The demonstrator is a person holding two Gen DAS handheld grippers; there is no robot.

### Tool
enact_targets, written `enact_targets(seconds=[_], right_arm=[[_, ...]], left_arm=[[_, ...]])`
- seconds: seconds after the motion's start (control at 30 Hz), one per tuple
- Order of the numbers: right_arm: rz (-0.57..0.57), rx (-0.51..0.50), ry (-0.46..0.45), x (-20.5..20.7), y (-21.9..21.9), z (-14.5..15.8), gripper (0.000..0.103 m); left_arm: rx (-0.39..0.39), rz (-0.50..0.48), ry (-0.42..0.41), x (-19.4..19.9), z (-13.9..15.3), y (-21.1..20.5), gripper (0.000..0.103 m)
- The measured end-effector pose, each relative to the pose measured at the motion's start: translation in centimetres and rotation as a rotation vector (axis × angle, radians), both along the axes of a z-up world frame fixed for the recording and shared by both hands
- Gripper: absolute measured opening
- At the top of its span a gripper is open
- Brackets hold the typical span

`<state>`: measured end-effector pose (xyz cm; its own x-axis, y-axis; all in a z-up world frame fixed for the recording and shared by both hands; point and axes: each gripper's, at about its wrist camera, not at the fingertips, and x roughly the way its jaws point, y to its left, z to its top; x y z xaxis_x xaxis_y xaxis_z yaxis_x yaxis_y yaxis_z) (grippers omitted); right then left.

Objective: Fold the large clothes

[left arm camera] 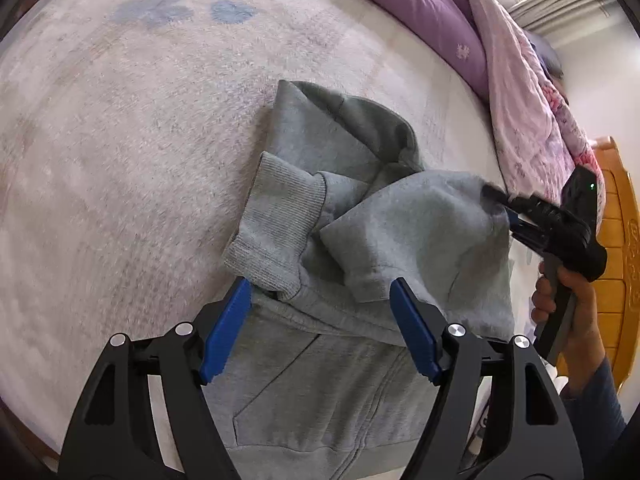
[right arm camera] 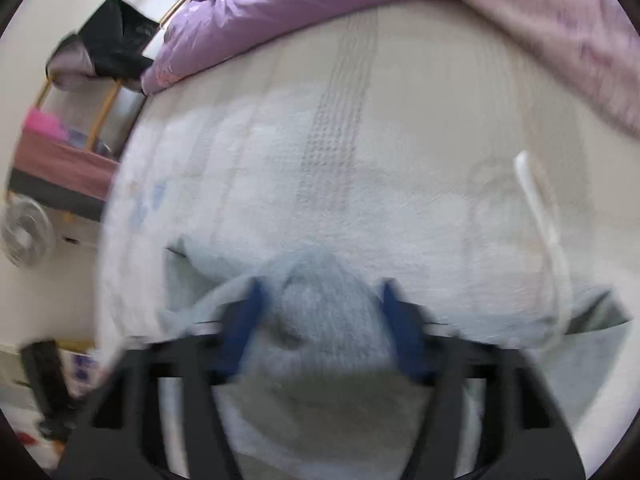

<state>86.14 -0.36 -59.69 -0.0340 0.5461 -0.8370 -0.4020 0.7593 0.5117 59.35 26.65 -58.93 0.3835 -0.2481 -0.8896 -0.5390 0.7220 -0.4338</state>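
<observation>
Blue pads are seen wide apart on the left gripper, and nothing is held between them. It hangs just above the grey hoodie, which is spread on the pale bed sheet. A zip and a front pocket can be seen low down. One ribbed cuff is laid across the chest, and the hood is folded flat beyond it. At the far side, the right gripper is seen with its tips pushed into a raised fold of the grey cloth. That fold seems to be pinched, but the tips are partly hidden. A purple quilt is bunched along the far edge of the bed.

From the right wrist camera, everything is blurred. The right gripper is shown with its pads apart and a hump of grey cloth bulging between them. Whether the cloth is truly squeezed cannot be told. A white drawstring is seen looping up nearby.

The hoodie is judged to be thick, soft and floppy, and a bit heavy. It will sag if lifted. It is best taken by a seam, the cuff or the hem, where the cloth is firmer.
</observation>
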Motion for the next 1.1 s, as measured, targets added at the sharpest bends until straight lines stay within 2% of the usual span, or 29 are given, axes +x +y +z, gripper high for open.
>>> enact_targets(seconds=[0.13,0.23,0.3,0.4,0.47,0.53,0.57,0.63,0.67,0.73,0.77,0.8,0.9,1.0,1.03,1.1], right_arm=[[0.101,0.056,-0.107,-5.4,-1.2,5.1,0.009],[0.176,0.071,-0.140,-11.2,-3.1,8.2,0.009],[0.223,0.047,-0.131,-15.4,-4.1,8.6,0.009],[0.251,0.010,-0.051,-21.5,-5.7,6.6,0.009],[0.246,-0.067,-0.010,-25.4,-6.8,3.7,0.009],[0.181,-0.108,0.056,-27.8,-8.2,0.5,0.010],[0.159,-0.113,0.070,-28.3,-8.5,-0.4,0.011],[0.122,-0.189,0.098,-29.3,-8.8,-2.9,0.017],[0.105,-0.197,0.120,-29.3,-9.0,-3.3,0.024],[0.067,-0.145,0.128,-29.1,-9.7,-2.4,0.030],[0.059,-0.124,0.125,-29.0,-10.1,-1.8,0.038],[0.051,-0.110,0.116,-28.9,-10.5,-1.2,0.041],[0.005,-0.066,0.111,-27.9,-12.3,0.6,0.041],[-0.083,-0.077,0.074,-25.9,-13.9,1.8,0.041],[-0.129,-0.070,0.065,-24.7,-14.3,1.8,0.041],[-0.180,-0.049,0.073,-22.9,-14.2,1.4,0.028]], left_arm=[[0.029,-0.007,-0.027,0.1,1.6,0.0,0.073],[0.029,-0.014,-0.067,0.4,3.4,-0.3,0.073],[0.012,-0.031,-0.091,0.7,4.5,-1.1,0.074],[0.007,-0.082,-0.102,1.2,5.3,-2.9,0.075],[-0.004,-0.109,-0.092,1.3,5.0,-4.1,0.076],[-0.028,-0.136,-0.060,1.3,4.1,-5.7,0.076],[-0.039,-0.147,-0.041,1.2,3.5,-6.6,0.076],[-0.048,-0.196,-0.005,1.0,2.1,-8.8,0.076],[-0.048,-0.209,0.004,0.9,1.6,-9.5,0.076],[-0.075,-0.230,0.031,0.4,0.2,-11.4,0.076],[-0.082,-0.237,0.045,0.2,-0.4,-12.0,0.076],[-0.079,-0.251,0.067,0.0,-1.2,-12.8,0.076],[-0.003,-0.287,0.184,-1.2,-4.7,-14.2,0.076],[0.038,-0.263,0.316,-3.0,-8.1,-13.8,0.075],[0.032,-0.235,0.335,-3.9,-9.1,-13.3,0.075],[0.023,-0.236,0.304,-4.3,-9.2,-13.0,0.075]])
